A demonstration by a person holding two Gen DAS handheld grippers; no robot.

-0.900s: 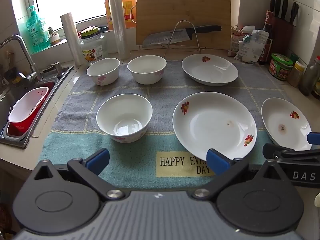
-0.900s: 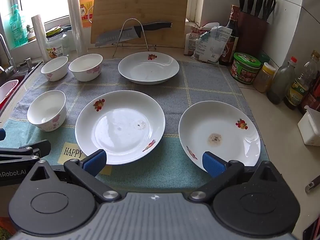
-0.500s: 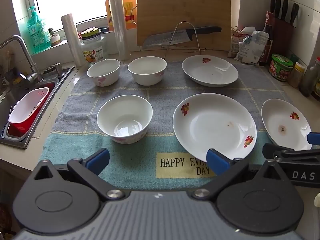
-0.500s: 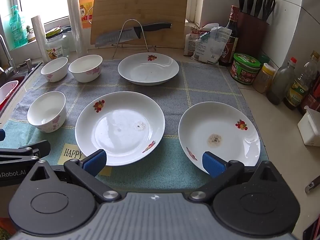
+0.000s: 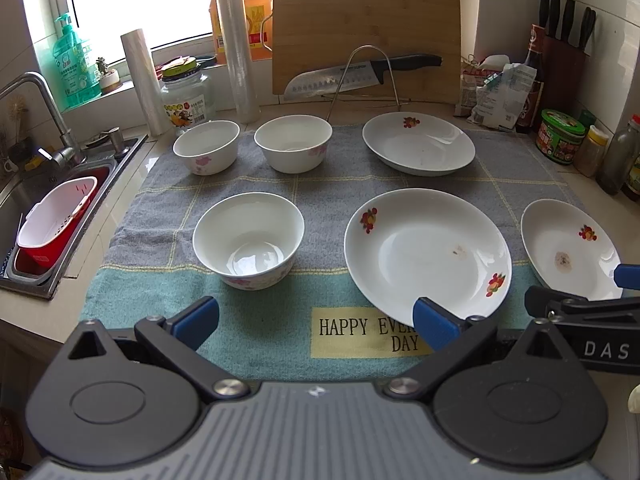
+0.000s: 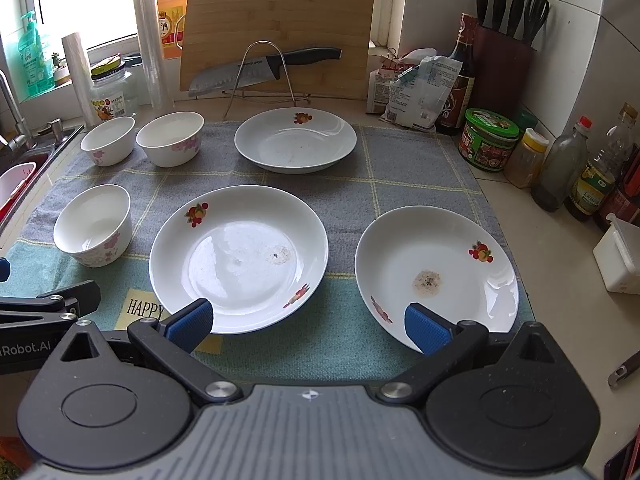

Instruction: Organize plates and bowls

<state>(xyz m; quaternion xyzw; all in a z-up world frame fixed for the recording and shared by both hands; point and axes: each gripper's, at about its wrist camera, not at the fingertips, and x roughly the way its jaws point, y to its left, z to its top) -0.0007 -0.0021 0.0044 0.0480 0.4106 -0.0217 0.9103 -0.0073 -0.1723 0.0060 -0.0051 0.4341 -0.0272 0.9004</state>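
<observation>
Knife rack (image 6: 260, 76) behind far plate (image 6: 295, 140)

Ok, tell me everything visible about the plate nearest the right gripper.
The right-hand plate is white, glossy, ceramic-looking and shallow, with red-and-orange fruit prints near its rim and a speckled brownish stain at its centre. It lies flat and upright on the towel, at the towel's right edge, apart from the other dishes. Nothing rests in it or grips it.

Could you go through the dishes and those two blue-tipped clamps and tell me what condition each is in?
Left gripper: open, empty.
Right gripper: open, empty.
Near bowl: upright, empty.
Middle plate: small stain.
Right plate: brownish stain.
Far plate: faint specks.
</observation>
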